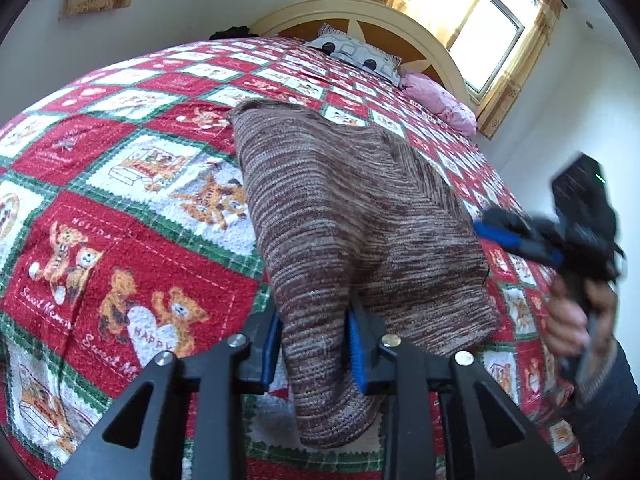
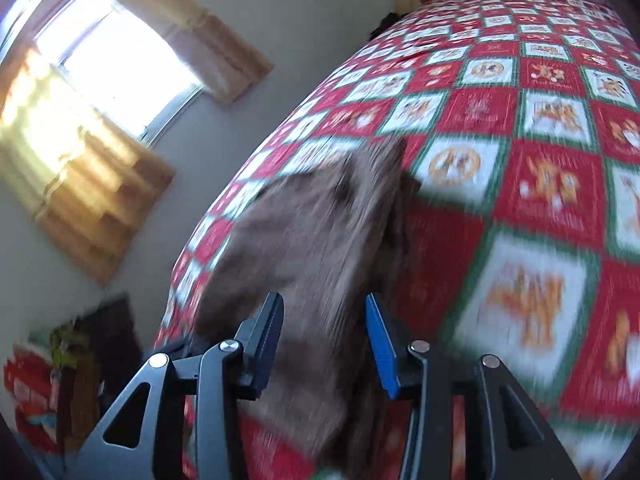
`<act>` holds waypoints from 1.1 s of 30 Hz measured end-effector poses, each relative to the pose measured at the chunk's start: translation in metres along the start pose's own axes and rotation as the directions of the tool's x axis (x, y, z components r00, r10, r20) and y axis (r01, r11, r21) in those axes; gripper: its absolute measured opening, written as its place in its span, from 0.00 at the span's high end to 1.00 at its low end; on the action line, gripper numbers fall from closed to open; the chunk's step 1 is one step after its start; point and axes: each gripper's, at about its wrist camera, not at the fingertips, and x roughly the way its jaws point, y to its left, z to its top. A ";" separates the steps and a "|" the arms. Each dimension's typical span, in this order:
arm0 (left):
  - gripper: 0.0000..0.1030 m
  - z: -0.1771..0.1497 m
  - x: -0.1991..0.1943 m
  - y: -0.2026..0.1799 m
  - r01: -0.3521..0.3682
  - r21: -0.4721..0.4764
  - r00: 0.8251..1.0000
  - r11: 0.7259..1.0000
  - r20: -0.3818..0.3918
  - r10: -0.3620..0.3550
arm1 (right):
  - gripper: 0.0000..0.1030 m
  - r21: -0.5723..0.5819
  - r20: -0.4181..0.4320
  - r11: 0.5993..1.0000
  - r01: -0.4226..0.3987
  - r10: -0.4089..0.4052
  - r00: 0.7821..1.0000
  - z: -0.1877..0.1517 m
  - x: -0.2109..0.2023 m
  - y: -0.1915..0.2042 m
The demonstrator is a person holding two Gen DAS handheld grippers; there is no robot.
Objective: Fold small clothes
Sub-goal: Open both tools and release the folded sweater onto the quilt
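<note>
Item: brown marled knit garment (image 1: pixel 352 216), partly folded, lying on a bed (image 1: pixel 120 184) covered by a red, white and green patchwork quilt with teddy-bear panels. Its near end drapes toward the camera in the left wrist view; a folded-over flap shows a diagonal edge on its right side.

Left gripper (image 1: pixel 314 348): blue-padded fingers (image 1: pixel 355 350) stand a little apart, one on each side of the garment's near end. The cloth fills the gap between them; whether the pads press on it cannot be told.

Right gripper (image 2: pixel 324 344): fingers (image 2: pixel 382 350) parted, a clear gap on both sides, with the garment (blurred here) lying in front of and below them and not pinched. From the left wrist view the same gripper (image 1: pixel 516 236) is blurred beside the garment's right edge, held by a hand (image 1: pixel 568 320).

Surroundings: cream headboard (image 1: pixel 360 12), patterned pillow (image 1: pixel 356 54), pink cloth (image 1: pixel 440 100) at the head of the bed, curtained window (image 1: pixel 496 28), and another curtained window (image 2: pixel 116 68) in the right wrist view.
</note>
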 end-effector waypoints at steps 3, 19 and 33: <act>0.59 -0.003 0.001 -0.004 -0.034 0.016 0.999 0.999 0.001 0.034 | 0.58 -0.025 -0.062 0.997 0.067 -0.068 0.996 -0.031 0.007 0.009; 0.28 -0.011 -0.004 -0.016 -0.183 0.105 0.983 0.977 -0.002 0.185 | 0.94 -0.098 -0.013 0.960 0.263 -0.265 0.964 -0.052 -0.006 0.015; 0.13 -0.025 0.000 -0.024 -0.203 0.141 0.979 0.969 0.033 0.200 | 0.92 -0.005 0.059 0.970 0.242 -0.241 0.969 -0.067 -0.003 0.004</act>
